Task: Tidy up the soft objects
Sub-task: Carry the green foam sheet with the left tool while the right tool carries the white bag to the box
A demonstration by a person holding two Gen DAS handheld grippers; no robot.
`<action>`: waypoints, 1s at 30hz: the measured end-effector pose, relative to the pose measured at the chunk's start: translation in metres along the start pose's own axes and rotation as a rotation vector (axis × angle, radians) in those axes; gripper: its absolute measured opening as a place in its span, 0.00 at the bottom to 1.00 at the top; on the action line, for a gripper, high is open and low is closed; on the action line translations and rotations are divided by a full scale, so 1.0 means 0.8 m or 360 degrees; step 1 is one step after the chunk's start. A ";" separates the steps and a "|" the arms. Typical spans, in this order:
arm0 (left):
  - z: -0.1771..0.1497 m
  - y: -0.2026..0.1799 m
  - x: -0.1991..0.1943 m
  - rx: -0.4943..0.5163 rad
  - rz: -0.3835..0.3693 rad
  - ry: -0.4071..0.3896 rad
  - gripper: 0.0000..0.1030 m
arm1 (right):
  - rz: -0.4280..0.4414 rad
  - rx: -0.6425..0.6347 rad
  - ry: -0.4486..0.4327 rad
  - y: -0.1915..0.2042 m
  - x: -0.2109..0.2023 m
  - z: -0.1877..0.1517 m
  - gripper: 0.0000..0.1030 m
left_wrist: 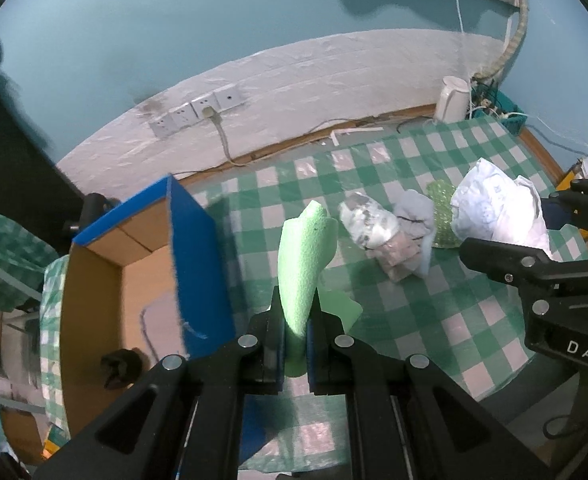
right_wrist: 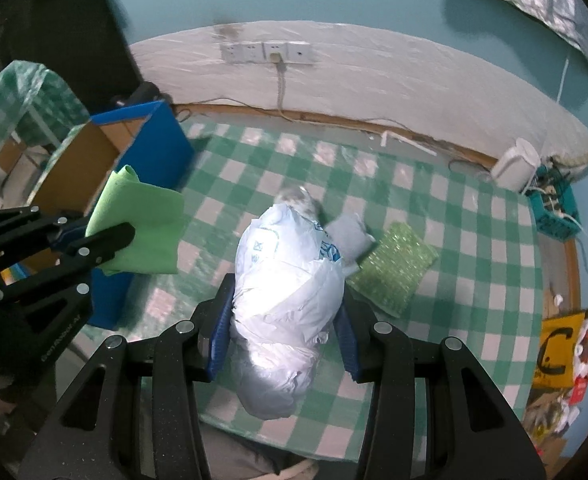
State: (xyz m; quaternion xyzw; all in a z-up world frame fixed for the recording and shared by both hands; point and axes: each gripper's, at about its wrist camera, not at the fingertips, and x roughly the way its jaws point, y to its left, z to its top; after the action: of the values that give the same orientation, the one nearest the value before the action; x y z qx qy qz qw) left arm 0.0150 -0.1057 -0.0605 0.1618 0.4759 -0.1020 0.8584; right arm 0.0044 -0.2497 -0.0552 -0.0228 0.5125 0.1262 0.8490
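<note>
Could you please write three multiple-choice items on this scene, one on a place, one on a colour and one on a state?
1. Where is the open box?
A. at the table's left side
B. beside the kettle
C. under the table

2. What colour is the foam sheet that the left gripper holds?
A. yellow
B. light green
C. red

3. How does the right gripper stand?
A. open and empty
B. shut on the plastic bag
C. shut on the sponge

Key: 1 A, its blue wall stands left of the checked cloth; 2 B, seen in both views; 3 B, both blue pads press the white bag's sides.
</note>
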 end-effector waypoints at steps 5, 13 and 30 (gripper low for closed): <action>-0.007 0.021 -0.008 -0.0035 0.0032 -0.0016 0.08 | 0.0019 -0.0049 -0.0014 0.024 -0.004 0.012 0.44; -0.014 0.064 -0.020 -0.0148 0.0085 -0.0039 0.08 | 0.0053 -0.0127 -0.0044 0.065 -0.006 0.038 0.44; -0.049 0.149 -0.029 -0.0336 0.0167 -0.0056 0.08 | 0.0144 -0.0316 -0.0032 0.166 0.015 0.073 0.44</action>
State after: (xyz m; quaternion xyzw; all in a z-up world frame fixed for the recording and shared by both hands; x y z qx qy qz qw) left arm 0.0116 0.0200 -0.0386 0.0932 0.4598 -0.0091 0.8831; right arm 0.0290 -0.1093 -0.0263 -0.0825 0.4895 0.2147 0.8411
